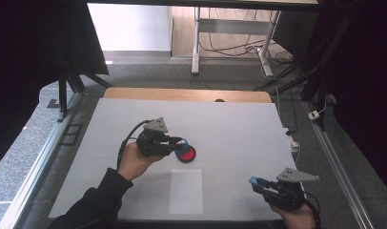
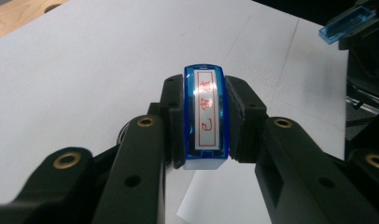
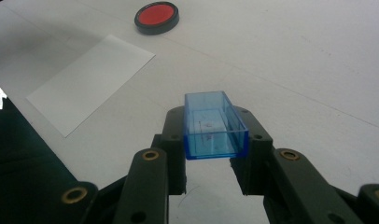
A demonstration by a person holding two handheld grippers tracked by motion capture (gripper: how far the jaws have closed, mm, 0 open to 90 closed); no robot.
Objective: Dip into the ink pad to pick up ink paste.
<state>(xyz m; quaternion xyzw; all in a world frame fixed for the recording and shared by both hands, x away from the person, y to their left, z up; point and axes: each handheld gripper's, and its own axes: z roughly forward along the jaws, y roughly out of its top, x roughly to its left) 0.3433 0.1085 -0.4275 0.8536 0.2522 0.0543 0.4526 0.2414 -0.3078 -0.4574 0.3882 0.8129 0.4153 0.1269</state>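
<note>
My left tool [image 1: 178,142] clamps the blue stamp [image 2: 204,116], print face exposed, just above the red ink pad [image 1: 186,154]. My right tool [image 3: 211,140] grips the stamp's clear blue cap [image 3: 214,125], well apart from the pad, near the bench's [image 1: 239,129] front edge. Cap off; inking appears imminent; the paper sheet [image 1: 186,191], just in front of the pad, remains unstamped.

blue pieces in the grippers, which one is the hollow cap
The clear blue cap in the right gripper: an empty open box. The stamp in the left gripper has red characters on its face.
</note>
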